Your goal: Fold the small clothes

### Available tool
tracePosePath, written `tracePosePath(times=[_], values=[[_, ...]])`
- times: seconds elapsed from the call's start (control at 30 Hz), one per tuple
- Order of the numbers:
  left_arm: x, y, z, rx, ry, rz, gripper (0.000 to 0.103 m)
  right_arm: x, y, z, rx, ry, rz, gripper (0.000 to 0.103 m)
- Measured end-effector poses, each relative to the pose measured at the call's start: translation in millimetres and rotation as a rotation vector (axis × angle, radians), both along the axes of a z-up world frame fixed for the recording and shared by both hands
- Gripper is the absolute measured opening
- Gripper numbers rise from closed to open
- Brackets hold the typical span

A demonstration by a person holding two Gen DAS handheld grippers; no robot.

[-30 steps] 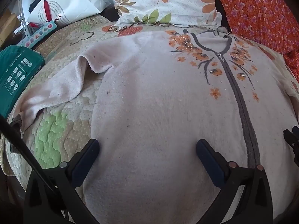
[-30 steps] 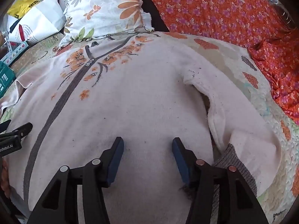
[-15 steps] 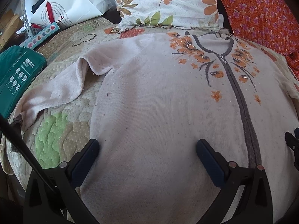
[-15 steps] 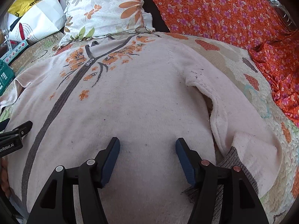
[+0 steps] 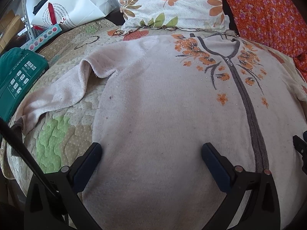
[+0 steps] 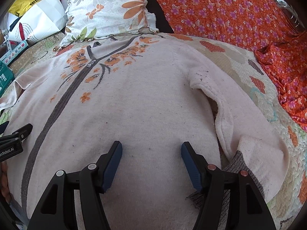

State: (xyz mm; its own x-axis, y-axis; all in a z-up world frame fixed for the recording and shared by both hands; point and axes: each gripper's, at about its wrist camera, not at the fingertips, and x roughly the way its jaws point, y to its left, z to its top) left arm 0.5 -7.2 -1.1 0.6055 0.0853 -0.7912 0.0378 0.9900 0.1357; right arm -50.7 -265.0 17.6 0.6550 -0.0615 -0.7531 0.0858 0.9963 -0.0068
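Hovering over a pale pink zip-front cardigan (image 5: 163,105) spread flat on my quilted bedspread (image 5: 57,140), my left gripper (image 5: 151,153) gapes wide and pinches nothing. My right gripper (image 6: 151,153), jaws just widening, holds nothing either. A floral pillow (image 5: 172,2) sits at twelve o'clock.

Floral pillow (image 5: 172,3) (orange cloth (image 6: 230,13) beside), green box (image 5: 17,76).

A quilted bed cover (image 5: 63,138) carries a pale zip-up cardigan (image 5: 163,115), spread flat, front up. Beyond the cardigan's collar lies a floral pillow (image 5: 172,2); an orange flowered cloth (image 6: 239,15) lies beside that pillow.
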Motion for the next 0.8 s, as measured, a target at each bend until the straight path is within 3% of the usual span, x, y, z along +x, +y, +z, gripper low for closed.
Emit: tracePosePath(times=[0.27, 0.47, 0.6, 0.8], values=[[0.3, -1.4, 0.4, 0.019, -0.001, 0.001, 0.103, -0.1, -2.9, -0.4, 0.013, -0.069, -0.006, 0.072], [1.8, -2.4, 4.2, 0.062, 0.000, 0.001, 0.103, -0.8, -2.5, -0.2, 0.011, -0.029, -0.023, 0.079], [-1.7, 0.0, 1.1, -0.015, -0.050, 0.004, 0.103, -0.1, -2.9, -1.8, -0.008, -0.012, -0.033, 0.080], [-1.7, -0.1, -0.9, -0.027, -0.032, 0.004, 0.103, -1.1, -2.4, 1.8, 0.026, -0.002, -0.027, 0.082]])
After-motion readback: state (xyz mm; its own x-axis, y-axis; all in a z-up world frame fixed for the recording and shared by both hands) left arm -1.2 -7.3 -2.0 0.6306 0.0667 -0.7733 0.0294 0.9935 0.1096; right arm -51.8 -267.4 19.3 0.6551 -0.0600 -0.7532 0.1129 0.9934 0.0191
